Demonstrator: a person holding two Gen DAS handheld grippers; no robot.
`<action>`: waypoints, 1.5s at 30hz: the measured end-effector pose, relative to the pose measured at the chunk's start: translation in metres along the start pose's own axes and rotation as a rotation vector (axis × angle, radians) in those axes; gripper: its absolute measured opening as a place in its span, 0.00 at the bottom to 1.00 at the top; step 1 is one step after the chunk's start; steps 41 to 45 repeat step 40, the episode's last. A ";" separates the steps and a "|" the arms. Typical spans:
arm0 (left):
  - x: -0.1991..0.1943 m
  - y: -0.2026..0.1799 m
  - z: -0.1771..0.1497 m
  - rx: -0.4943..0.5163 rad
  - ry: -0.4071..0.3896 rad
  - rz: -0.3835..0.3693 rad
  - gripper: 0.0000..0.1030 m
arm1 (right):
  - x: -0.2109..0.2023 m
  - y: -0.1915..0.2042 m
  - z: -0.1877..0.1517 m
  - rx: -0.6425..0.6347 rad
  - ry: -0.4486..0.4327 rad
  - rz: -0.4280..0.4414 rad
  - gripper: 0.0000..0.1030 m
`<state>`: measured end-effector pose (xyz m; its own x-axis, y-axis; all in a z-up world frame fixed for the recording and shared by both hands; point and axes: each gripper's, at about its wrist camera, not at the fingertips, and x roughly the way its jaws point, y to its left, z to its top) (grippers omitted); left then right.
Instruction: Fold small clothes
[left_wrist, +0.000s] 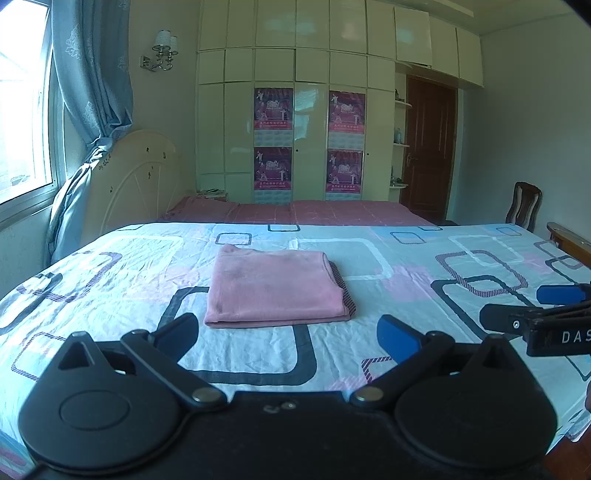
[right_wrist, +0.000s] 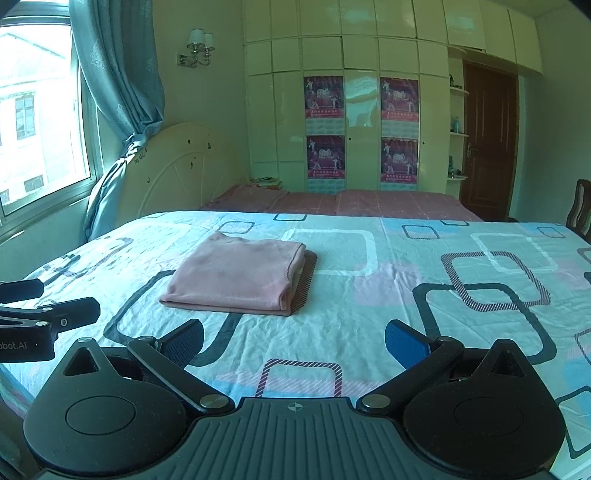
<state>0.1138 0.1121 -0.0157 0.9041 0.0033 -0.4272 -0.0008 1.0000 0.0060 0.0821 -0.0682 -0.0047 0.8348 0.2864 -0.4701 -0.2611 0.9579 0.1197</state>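
One pink garment (left_wrist: 275, 286) is seen folded into a neat rectangle on the patterned bed (left_wrist: 406, 266), so the folding is judged done. Both the left hand-held gripper (left_wrist: 288, 338) and the right hand-held gripper (right_wrist: 293, 341) are held apart, empty, just short of it, presumably withdrawn

Patterned bedsheet (left_wrist: 369, 229) covers bed; folded pink garment (left_wrist: 275, 284) lies flat mid-sheet

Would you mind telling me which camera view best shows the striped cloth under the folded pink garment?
The right wrist view: the striped cloth shows along the pink garment's stacked right edge. The left wrist view shows only a thin strip of it.
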 end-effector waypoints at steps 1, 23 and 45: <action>0.000 0.000 0.000 0.000 0.002 -0.002 0.99 | -0.001 0.000 0.000 0.000 0.000 0.000 1.00; -0.001 0.002 0.001 0.010 -0.001 -0.007 0.99 | -0.001 0.005 0.000 -0.012 -0.001 0.001 1.00; -0.001 0.005 -0.002 0.013 0.007 -0.025 0.99 | 0.002 0.010 -0.001 -0.024 0.007 0.009 1.00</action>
